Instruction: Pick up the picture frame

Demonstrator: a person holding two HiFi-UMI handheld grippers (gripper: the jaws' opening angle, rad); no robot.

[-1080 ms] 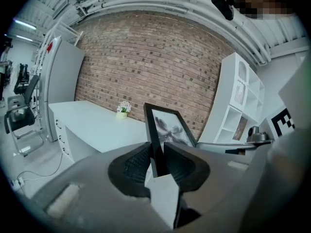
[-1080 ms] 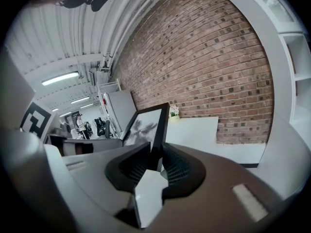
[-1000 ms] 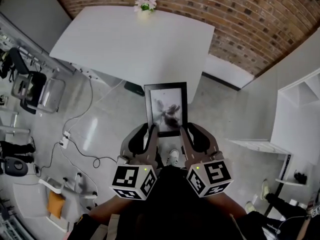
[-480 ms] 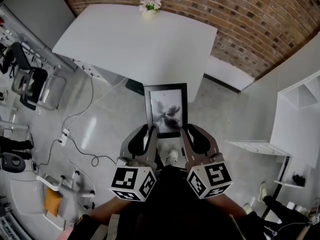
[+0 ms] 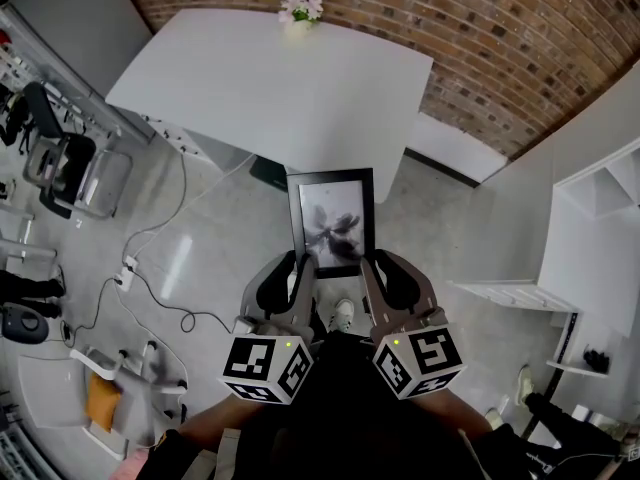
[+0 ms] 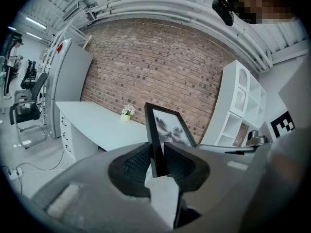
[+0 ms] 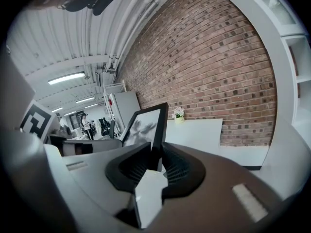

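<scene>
The large white rectangular tabletop (image 5: 260,88) no longer bears the task's thing. The black-edged rectangular picture frame (image 5: 332,218) is held in the air just off its near edge, above the grey polished floor (image 5: 200,258). The pick-up is judged done; at most, carrying is left. The left claw (image 5: 305,264) is clenched on the frame's lower left edge, the right claw (image 5: 372,262) on its lower right edge. The pads pressed against the black moulding are shown only by the gripper views, the frame's place over the floor only by the head view. A small pot of pale flowers (image 5: 300,6) is seen at the tabletop's far edge.
</scene>
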